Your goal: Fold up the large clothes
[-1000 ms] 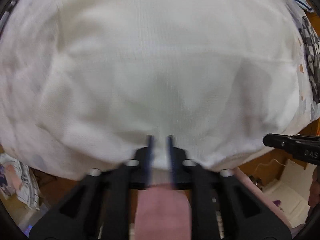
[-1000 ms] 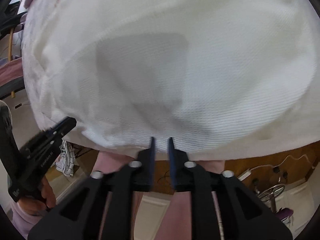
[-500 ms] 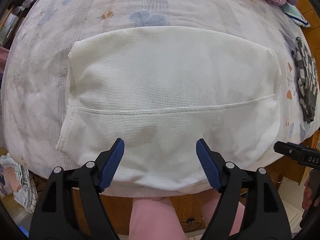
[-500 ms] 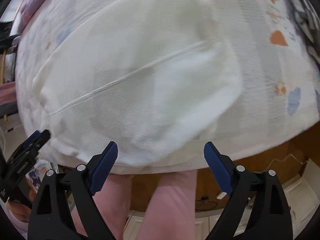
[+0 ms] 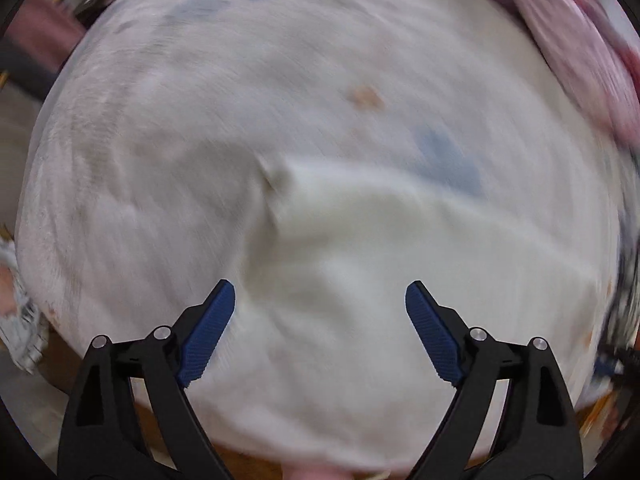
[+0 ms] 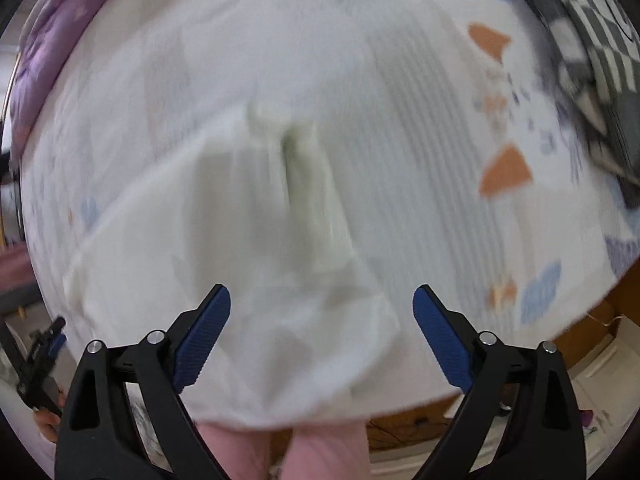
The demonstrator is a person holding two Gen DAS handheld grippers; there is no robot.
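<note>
The white ribbed garment (image 5: pixel 400 264) lies folded on the patterned bed sheet (image 5: pixel 192 128); the left wrist view is blurred by motion. My left gripper (image 5: pixel 320 320) hovers over the garment's left part, its jaws opening wide, and nothing is pinched between the blue pads (image 5: pixel 208 332). In the right wrist view the same garment (image 6: pixel 240 248) fills the lower middle, with a raised crease near its right end. My right gripper (image 6: pixel 322 320) hangs above that end, jaws likewise opening, and holds nothing. The left gripper (image 6: pixel 44 354) shows at the far left edge.
A pink and purple quilt (image 5: pixel 580 64) is bunched at the head of the bed. A black-and-white checked cloth (image 6: pixel 584 48) lies at the bed's right side. The person's pink trouser legs (image 6: pixel 320 448) stand against the near bed edge, with wooden floor below.
Both grippers were shut on the white garment's near edge, then let go and spread wide. The garment now lies flat; the left gripper swung left, the right one right.
</note>
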